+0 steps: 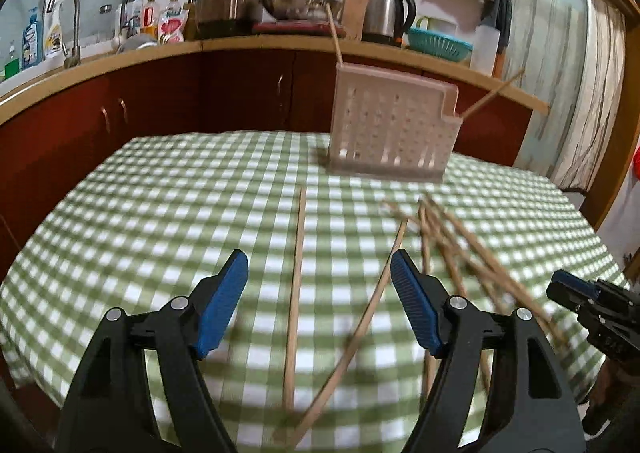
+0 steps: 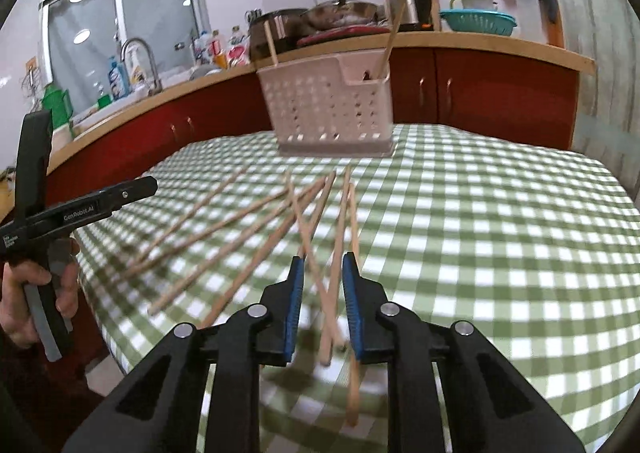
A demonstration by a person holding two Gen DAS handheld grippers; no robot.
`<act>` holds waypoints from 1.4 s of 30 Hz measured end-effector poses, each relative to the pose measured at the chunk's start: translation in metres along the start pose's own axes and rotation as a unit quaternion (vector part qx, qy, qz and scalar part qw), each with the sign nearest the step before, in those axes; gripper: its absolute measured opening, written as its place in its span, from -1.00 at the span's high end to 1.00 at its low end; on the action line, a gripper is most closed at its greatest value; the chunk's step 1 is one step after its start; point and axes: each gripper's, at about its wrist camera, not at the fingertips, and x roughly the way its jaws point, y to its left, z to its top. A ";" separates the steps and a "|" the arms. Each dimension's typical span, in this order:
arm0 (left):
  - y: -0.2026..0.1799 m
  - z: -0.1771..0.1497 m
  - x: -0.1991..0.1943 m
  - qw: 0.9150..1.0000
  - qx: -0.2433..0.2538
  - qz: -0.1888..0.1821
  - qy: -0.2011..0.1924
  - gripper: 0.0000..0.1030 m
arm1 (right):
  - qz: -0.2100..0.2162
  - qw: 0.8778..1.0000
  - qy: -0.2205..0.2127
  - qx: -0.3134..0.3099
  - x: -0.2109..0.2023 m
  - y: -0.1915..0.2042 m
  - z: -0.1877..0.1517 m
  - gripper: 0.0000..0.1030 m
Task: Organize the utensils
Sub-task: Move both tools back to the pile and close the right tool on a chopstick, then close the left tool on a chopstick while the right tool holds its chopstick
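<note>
While jaws narrow, chopsticks between, unpinched

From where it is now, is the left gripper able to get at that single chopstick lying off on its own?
Probably yes. The left gripper is open, the lone chopstick lies flat on the checked tablecloth between its fingers, and nothing covers it. A second chopstick slants close by and may get caught.

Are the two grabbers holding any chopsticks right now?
No. The left gripper is open above loose chopsticks. The right gripper is narrow, with chopsticks between its jaws, but the pads aren't pressing them.
</note>
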 end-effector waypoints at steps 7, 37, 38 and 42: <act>0.006 -0.028 -0.004 1.000 0.002 0.012 0.017 -0.40 | 0.000 1.000 0.008 -0.015 0.006 0.008 -0.012 0.63; 0.001 -0.043 0.004 0.999 0.016 0.005 0.032 -0.35 | -0.043 0.997 0.032 -0.050 0.014 0.017 -0.015 0.83; -0.001 -0.044 0.005 0.999 0.020 0.003 0.034 -0.32 | -0.043 0.997 0.032 -0.051 0.014 0.018 -0.015 0.84; -0.007 -0.046 0.008 0.998 0.036 -0.003 0.046 0.02 | -0.045 0.997 0.031 -0.047 0.012 0.018 -0.015 0.87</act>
